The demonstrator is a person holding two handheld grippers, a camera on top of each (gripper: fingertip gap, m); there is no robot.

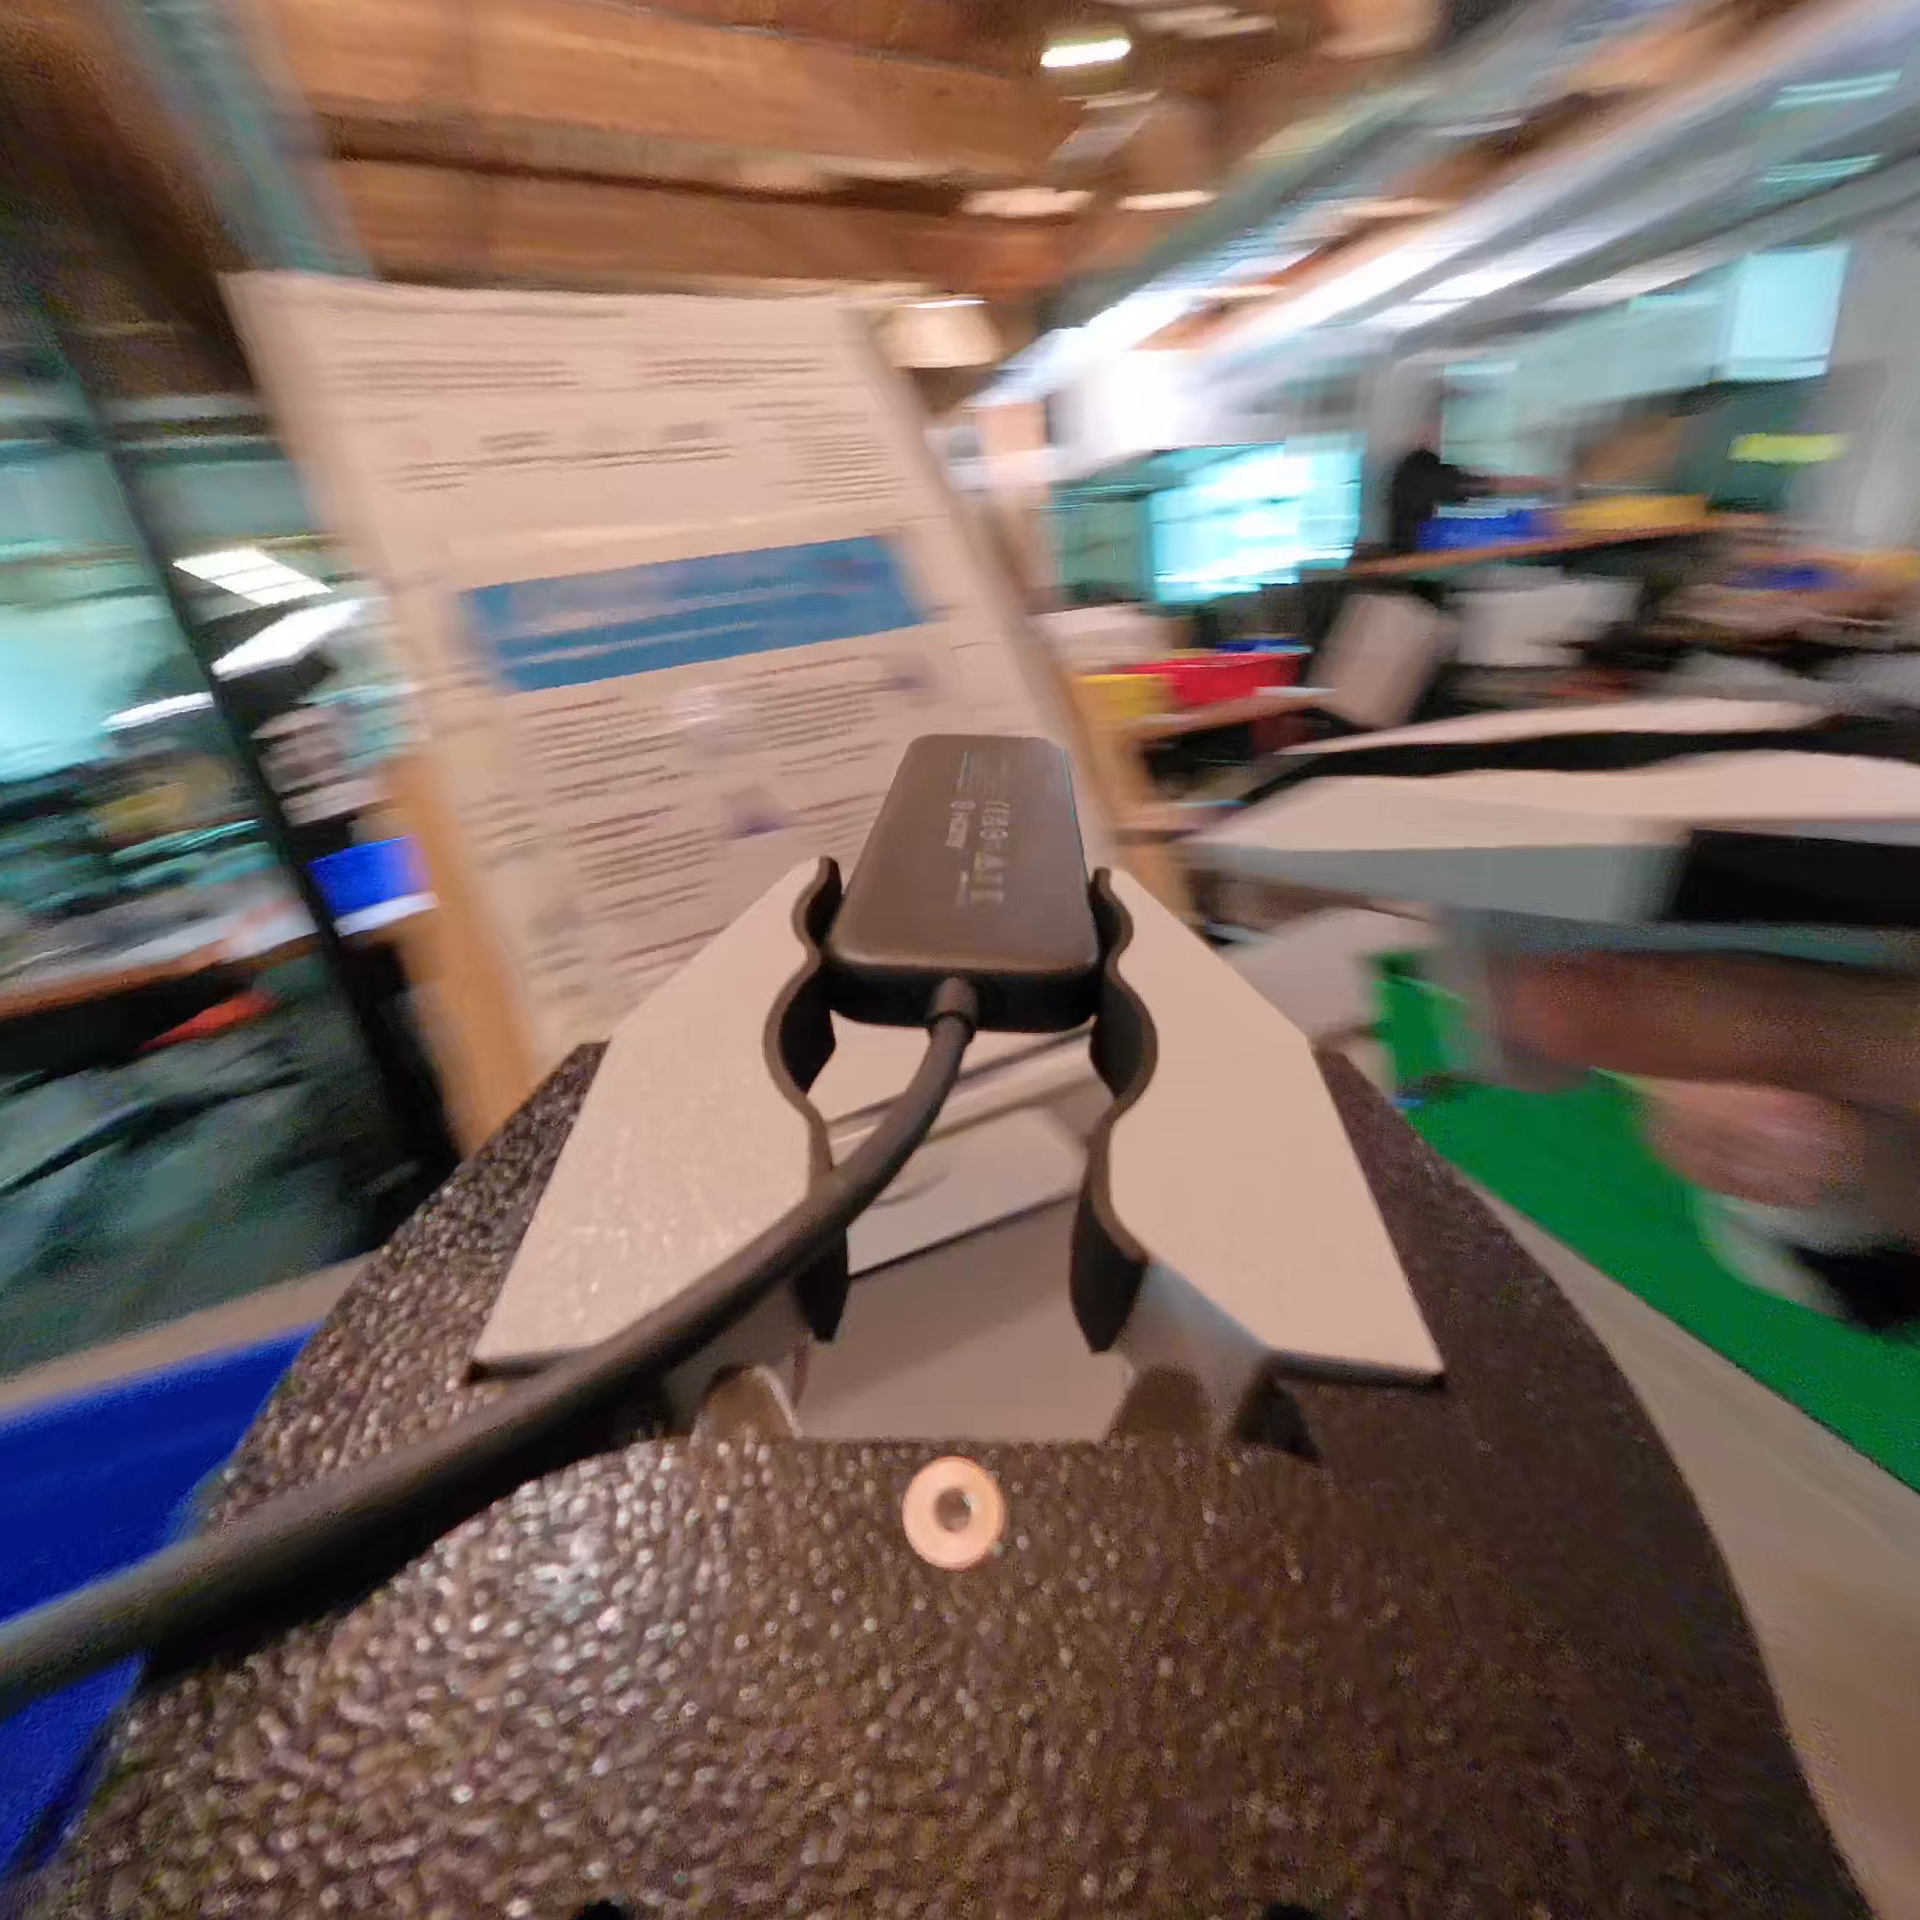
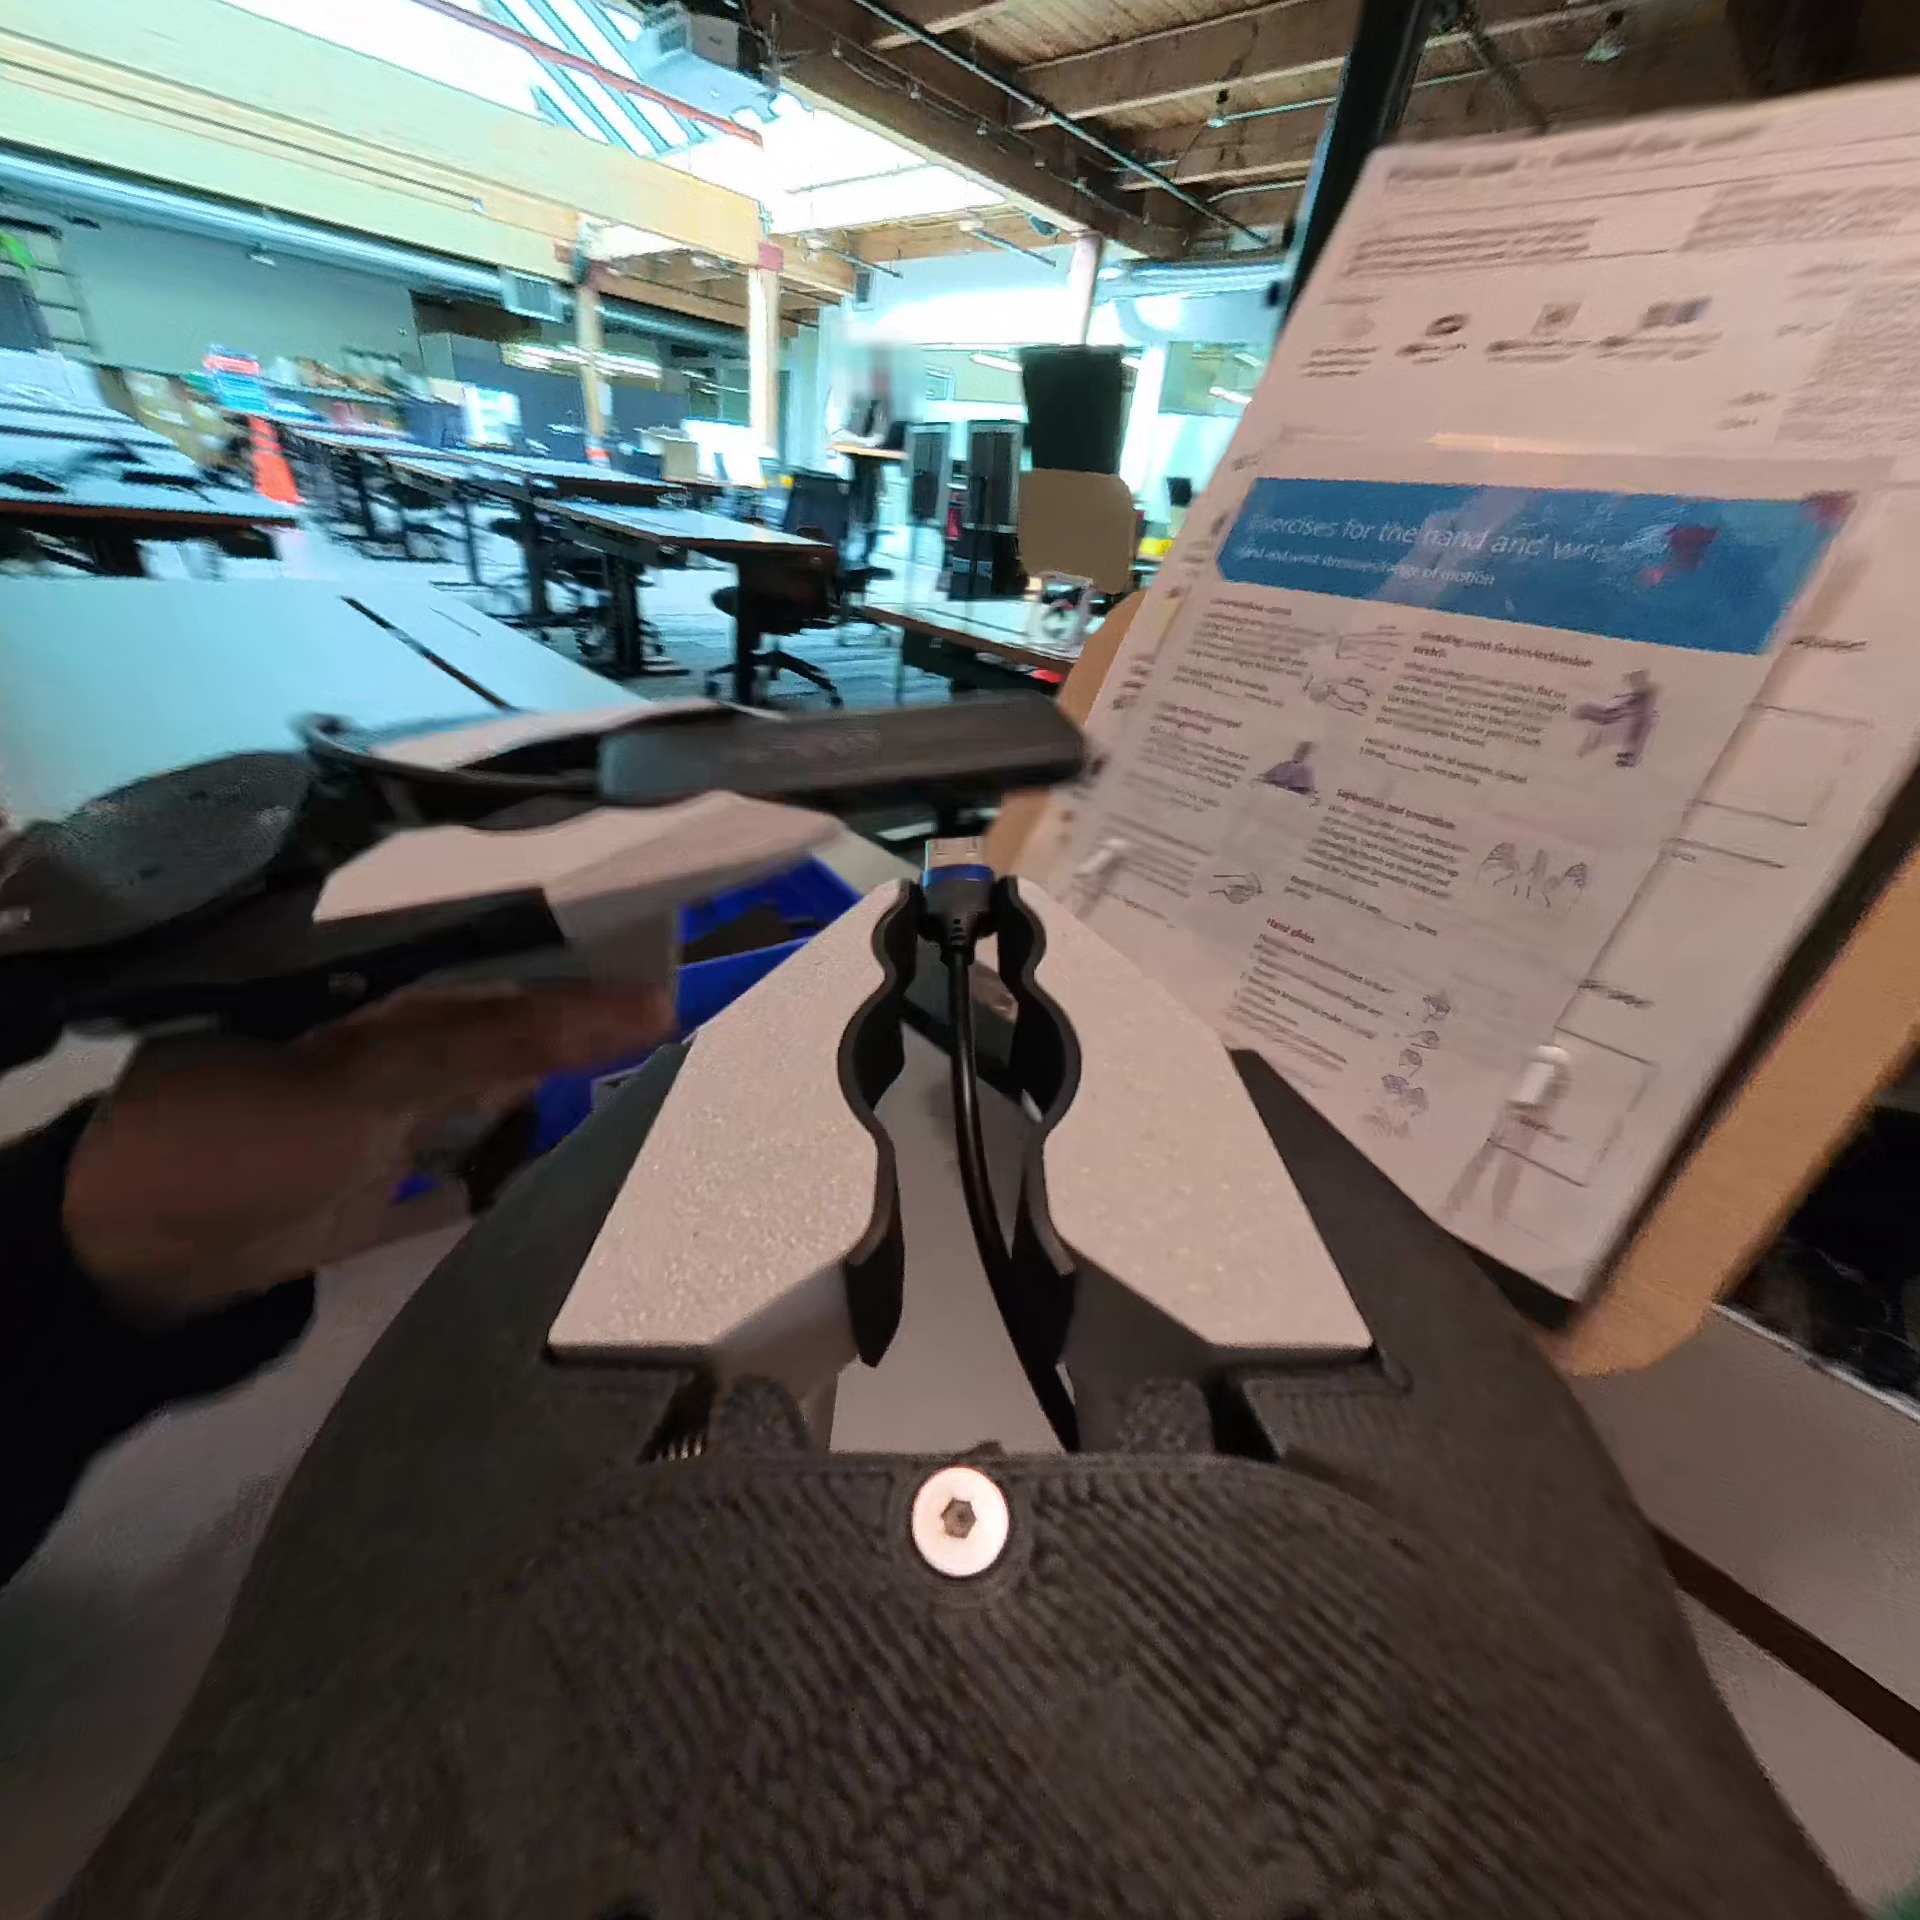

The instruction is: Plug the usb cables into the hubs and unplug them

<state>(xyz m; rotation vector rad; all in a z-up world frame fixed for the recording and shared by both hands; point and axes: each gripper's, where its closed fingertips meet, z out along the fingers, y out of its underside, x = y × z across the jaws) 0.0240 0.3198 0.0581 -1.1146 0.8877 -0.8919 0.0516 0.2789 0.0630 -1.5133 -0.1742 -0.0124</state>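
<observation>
The left gripper [image 1: 961,914] is clamping the black hub [image 1: 966,847] at frame centre. The right gripper [image 2: 961,914] is pinching the cable's plug [image 2: 954,883], just below the hub [image 2: 842,753], apart.

A white table [image 2: 208,665] carries a blue bin [image 2: 748,966] and a leaning poster board [image 2: 1558,727].

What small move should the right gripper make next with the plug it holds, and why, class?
Probably ease the right gripper forward and up to line the USB plug with the side of the hub. The left gripper holds the hub clamped in the air, and the plug's metal tip sits just below it, not yet inserted. No port is visible, so go slowly.
</observation>
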